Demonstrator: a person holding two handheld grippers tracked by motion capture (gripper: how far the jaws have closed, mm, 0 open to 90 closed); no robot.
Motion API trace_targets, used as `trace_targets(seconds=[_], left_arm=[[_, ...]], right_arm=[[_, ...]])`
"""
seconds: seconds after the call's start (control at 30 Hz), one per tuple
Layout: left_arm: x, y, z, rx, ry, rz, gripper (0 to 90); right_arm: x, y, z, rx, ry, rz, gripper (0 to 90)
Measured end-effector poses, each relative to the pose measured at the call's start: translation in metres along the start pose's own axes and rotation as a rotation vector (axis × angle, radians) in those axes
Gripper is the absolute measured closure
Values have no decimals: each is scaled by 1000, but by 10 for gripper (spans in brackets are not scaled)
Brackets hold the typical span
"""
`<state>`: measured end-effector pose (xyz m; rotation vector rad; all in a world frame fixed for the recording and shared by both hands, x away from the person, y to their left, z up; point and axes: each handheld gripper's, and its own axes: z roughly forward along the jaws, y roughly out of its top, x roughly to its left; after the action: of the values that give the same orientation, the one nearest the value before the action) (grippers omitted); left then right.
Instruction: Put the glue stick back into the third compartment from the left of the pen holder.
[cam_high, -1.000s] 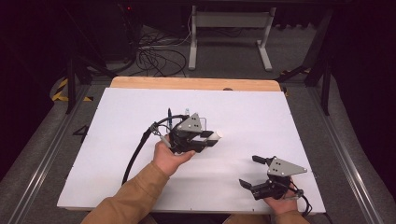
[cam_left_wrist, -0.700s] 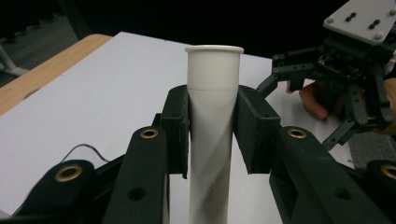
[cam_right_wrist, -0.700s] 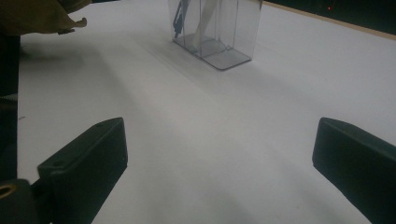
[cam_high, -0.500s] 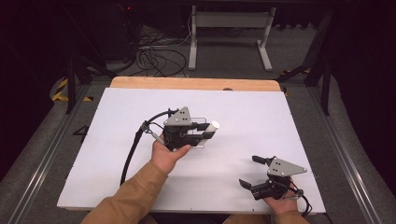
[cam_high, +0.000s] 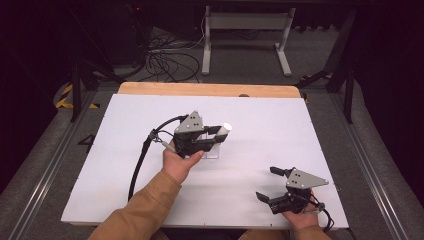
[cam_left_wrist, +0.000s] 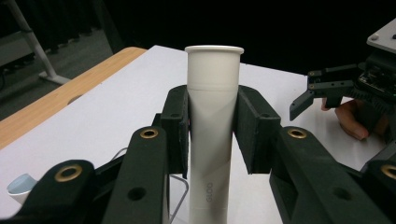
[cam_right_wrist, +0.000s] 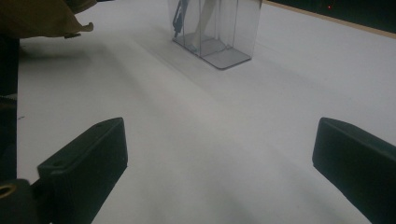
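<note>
Left gripper (cam_high: 216, 136) has swung the white tube (cam_high: 223, 130) rightward.

Bench (cam_high: 150, 150) evenly lit from above, surroundings dark. Soft shadows under forearm. Right gripper view hazy, near black jaws blurred. No glare.

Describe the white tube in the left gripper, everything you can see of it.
The tube is a plain white cylinder, matte like plastic, with a flared rim at its far end and a faint seam just below that rim. Small grey print runs along its near part. The left gripper clamps it from both sides, one black finger on each, around its middle. In the high view it juts out over the white table, raised off it.
</note>
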<state>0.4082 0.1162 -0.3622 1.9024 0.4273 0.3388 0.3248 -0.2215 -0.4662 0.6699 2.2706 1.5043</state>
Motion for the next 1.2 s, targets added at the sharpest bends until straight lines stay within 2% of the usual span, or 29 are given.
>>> trace_targets(seconds=[0.1,0.23,0.4,0.57,0.7,0.87,1.0,1.13,1.2], left_arm=[[3,0,0,-5,1,-2,674],[7,-2,3,-17,9,16,673],[14,-4,3,-32,2,-11,672],[22,-7,6,-13,23,-36,672],[27,-10,8,-12,11,-61,672],[31,-13,12,2,21,-71,672],[32,-15,15,26,45,-61,672],[33,-17,18,38,32,-70,672],[32,-17,19,45,39,-47,671]], right_arm=[[0,0,0,2,-1,-5,39],[0,0,0,1,0,-4,39],[0,0,0,1,0,-5,39],[0,0,0,2,0,-5,39],[0,0,0,1,1,1,39],[0,0,0,0,1,-1,39],[0,0,0,0,1,-1,39],[0,0,0,0,1,-2,39],[0,0,0,0,1,-2,39]])
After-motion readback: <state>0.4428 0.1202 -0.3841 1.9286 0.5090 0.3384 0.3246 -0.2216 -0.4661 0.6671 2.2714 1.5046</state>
